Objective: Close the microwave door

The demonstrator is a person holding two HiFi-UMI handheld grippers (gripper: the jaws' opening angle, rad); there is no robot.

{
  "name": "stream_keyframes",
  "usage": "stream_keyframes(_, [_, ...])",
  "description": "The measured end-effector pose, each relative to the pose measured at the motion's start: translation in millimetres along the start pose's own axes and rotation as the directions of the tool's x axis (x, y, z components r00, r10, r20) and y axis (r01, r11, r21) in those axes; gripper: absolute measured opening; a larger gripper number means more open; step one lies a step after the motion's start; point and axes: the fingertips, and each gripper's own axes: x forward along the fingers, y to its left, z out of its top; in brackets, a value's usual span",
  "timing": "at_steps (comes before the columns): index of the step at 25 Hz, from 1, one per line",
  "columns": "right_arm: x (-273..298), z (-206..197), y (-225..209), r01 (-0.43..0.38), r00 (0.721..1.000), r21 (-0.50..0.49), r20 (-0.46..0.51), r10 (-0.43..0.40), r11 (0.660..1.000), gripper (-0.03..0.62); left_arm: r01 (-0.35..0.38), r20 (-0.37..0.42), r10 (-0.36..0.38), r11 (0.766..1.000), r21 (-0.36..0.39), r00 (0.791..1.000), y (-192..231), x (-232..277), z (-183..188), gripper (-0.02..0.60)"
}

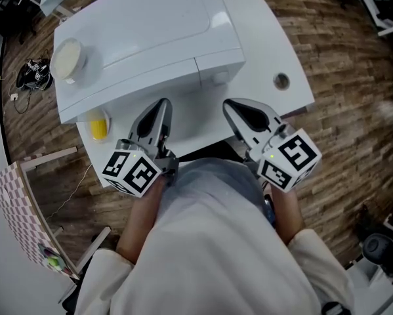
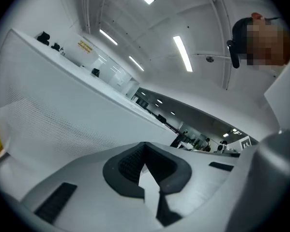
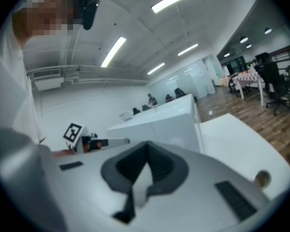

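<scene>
Microwave (image 1: pixel 144 38) stood on the counter (image 1: pixel 268 38) at 12 o'clock from both tools, with its long axis running roughly 9 to 3. The left tool (image 1: pixel 162 107) and the right tool (image 1: pixel 232 107), both closed on nothing, were about equally near its front. The position of its door was not clear.

The microwave (image 1: pixel 150 38) is white on a white table (image 1: pixel 268 44) over a brown wood-plank floor (image 1: pixel 340 58), with a yellow object (image 1: pixel 99 126) at its near left, a pink-checked panel (image 1: pixel 16 209) farther left, and black-and-white square markers on my grey left gripper (image 1: pixel 162 104) and right gripper (image 1: pixel 230 104).
</scene>
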Motion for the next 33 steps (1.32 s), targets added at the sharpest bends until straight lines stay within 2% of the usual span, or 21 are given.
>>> stream_keyframes(2, [-4,-3,4,-0.012,1.0,0.002,-0.007,0.012,1.0,0.021,0.013,-0.014,-0.012,0.999,0.047,1.0,-9,-1,0,0.017])
stream_keyframes(8, [-17,-8,15,-0.034,0.999,-0.014,-0.016,0.034,0.999,0.021,0.075,-0.054,-0.069,0.99,0.117,0.996,-38,0,-4,0.017])
stream_keyframes(16, [-24,-20,50,-0.076,0.997,-0.065,-0.037,0.074,0.995,0.021,0.137,-0.108,-0.126,0.985,0.102,0.986,-52,-15,-19,0.017])
stream_keyframes(22, [-28,-34,80,-0.057,0.997,-0.055,-0.047,0.054,0.997,0.021,0.152,-0.088,-0.144,0.984,0.089,0.986,-51,-44,-22,0.017])
stream_keyframes(28, [-36,-63,124,-0.028,0.997,-0.037,-0.068,0.026,0.999,0.021,0.17,-0.102,-0.163,0.983,0.068,0.981,-51,-92,-36,0.017])
stream_keyframes(33, [-36,-81,157,-0.006,0.996,-0.065,-0.092,0.0,0.998,0.021,0.169,-0.096,-0.163,0.984,0.06,0.982,-43,-127,-38,0.016])
